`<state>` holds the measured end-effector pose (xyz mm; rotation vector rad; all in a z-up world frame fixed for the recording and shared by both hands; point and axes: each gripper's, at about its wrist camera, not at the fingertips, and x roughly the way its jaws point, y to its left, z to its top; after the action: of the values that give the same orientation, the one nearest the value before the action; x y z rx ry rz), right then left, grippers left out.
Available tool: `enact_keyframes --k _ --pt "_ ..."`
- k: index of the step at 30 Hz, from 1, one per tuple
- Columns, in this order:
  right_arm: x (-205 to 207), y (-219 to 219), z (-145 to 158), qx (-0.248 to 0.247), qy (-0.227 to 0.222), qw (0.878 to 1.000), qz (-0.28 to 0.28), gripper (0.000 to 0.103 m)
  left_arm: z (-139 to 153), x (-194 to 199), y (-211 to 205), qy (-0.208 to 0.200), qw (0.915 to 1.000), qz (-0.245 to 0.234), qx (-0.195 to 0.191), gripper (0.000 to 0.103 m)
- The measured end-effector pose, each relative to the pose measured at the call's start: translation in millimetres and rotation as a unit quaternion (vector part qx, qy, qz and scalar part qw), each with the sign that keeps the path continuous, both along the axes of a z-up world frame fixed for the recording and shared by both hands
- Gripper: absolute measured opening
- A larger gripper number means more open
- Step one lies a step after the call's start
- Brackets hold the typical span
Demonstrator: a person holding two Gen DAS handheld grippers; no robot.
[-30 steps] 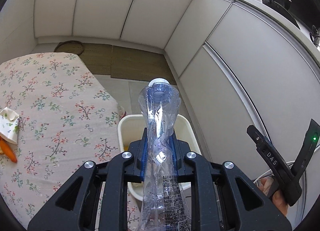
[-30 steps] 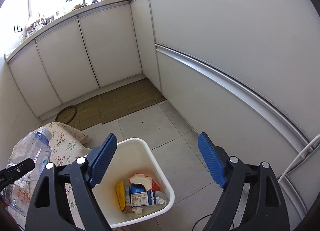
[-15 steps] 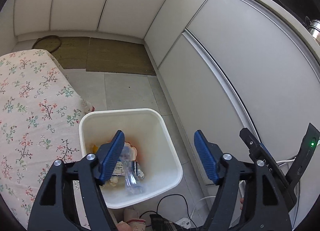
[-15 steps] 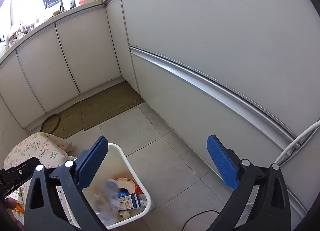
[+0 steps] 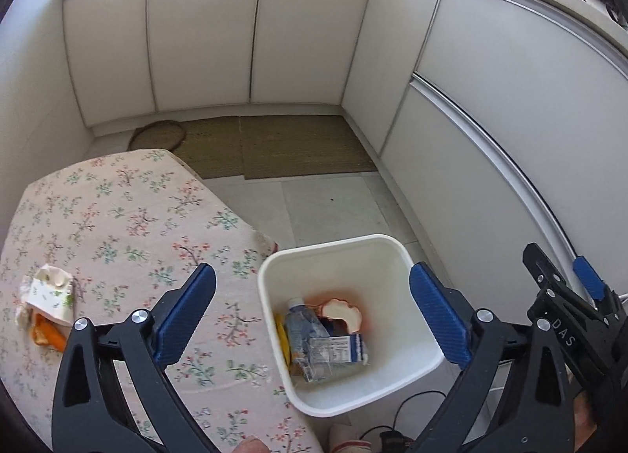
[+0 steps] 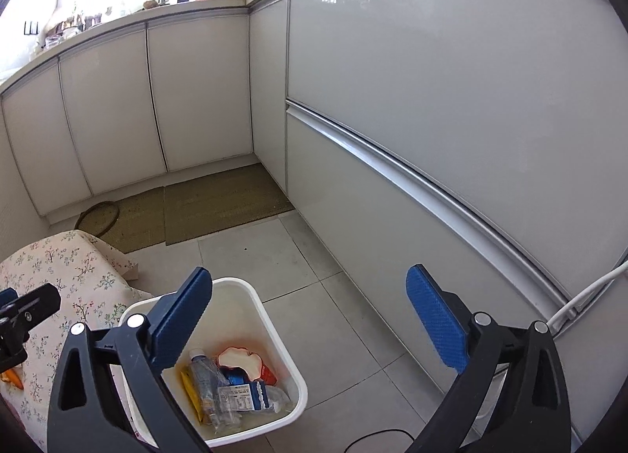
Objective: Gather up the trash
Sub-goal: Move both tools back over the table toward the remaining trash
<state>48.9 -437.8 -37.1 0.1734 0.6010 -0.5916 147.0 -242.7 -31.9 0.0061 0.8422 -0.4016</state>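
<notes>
A white trash bin stands on the floor beside the table; it also shows in the right wrist view. Inside lie a crushed clear plastic bottle, a carton and other scraps; the bottle also shows in the right wrist view. My left gripper is open and empty above the bin. My right gripper is open and empty, over the floor by the bin. A crumpled napkin and orange peel lie on the floral tablecloth at the left.
White cabinet fronts run along the back and right. Brown floor mats lie by the far cabinets. A black cable and a white cable run on the floor near the bin. The right gripper shows at the lower right of the left wrist view.
My left gripper opened and let go of the plastic bottle, which fell into the bin. The left gripper then swung back toward the table. The right gripper stayed open.
</notes>
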Motion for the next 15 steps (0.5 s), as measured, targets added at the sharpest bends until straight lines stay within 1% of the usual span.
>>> enact_keyframes --k 5,8,11,15 --pt "14.4 31.5 1.4 -0.019 0.009 0.999 0.030 0.096 4.1 4.1 28.1 -0.014 0.9995 0.019 0.019 0.096" --pt "22.4 53.8 3.9 -0.023 0.008 0.998 0.051 0.096 2.0 4.9 49.5 -0.019 0.9990 0.033 0.022 0.096" --pt "31.7 77.7 6.3 -0.031 0.006 0.997 0.071 0.096 -0.3 6.7 74.7 -0.029 0.9975 0.061 0.018 0.096" --pt "47.9 109.4 6.8 -0.038 0.013 0.994 0.099 0.096 1.1 17.1 102.9 -0.016 0.9964 0.083 0.012 0.096"
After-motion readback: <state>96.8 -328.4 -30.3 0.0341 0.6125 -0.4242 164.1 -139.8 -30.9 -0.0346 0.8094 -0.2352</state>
